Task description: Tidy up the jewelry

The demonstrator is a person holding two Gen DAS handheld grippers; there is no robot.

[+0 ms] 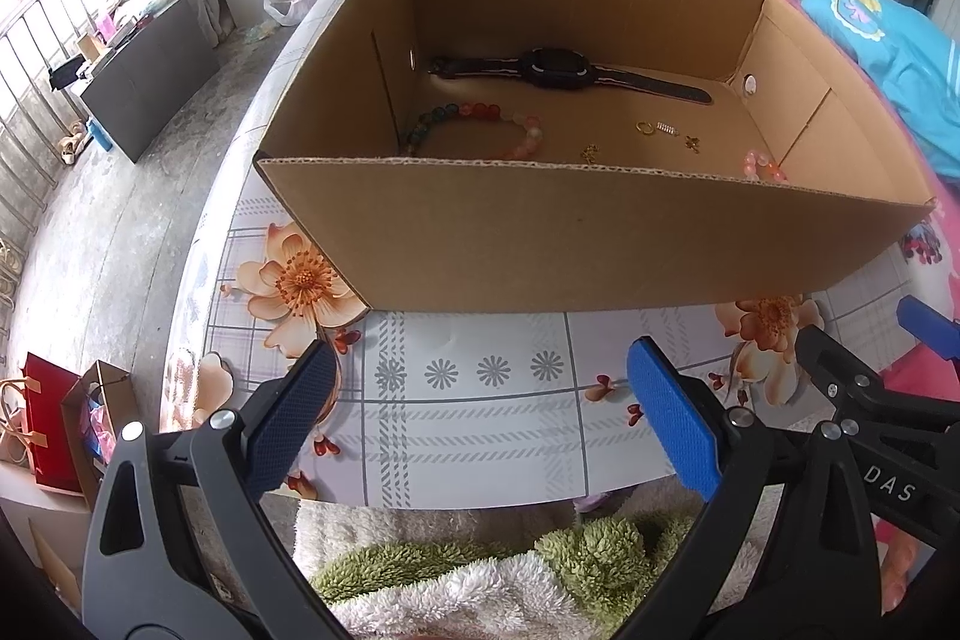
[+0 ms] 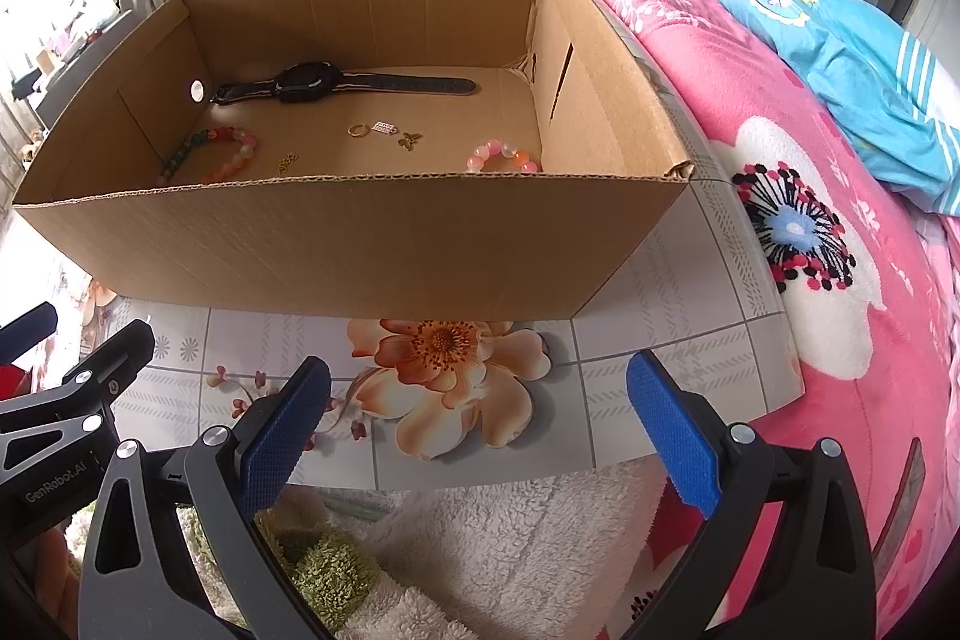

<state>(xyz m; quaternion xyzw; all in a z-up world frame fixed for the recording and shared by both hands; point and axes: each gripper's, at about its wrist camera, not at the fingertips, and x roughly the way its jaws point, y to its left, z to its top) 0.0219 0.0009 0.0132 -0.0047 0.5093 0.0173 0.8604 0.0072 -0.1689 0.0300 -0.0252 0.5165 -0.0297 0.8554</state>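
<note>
An open cardboard box stands on a floral tablecloth. Inside lie a black watch at the back, a multicoloured bead bracelet at the left, a pink bead bracelet at the right, a gold ring, and small gold charms. My left gripper and right gripper both hang open over the table's near edge, in front of the box, holding nothing.
A pink flowered blanket and a blue cloth lie right of the box. A fluffy white and green garment is below the grippers. On the floor at the left are a dark cabinet and a red bag.
</note>
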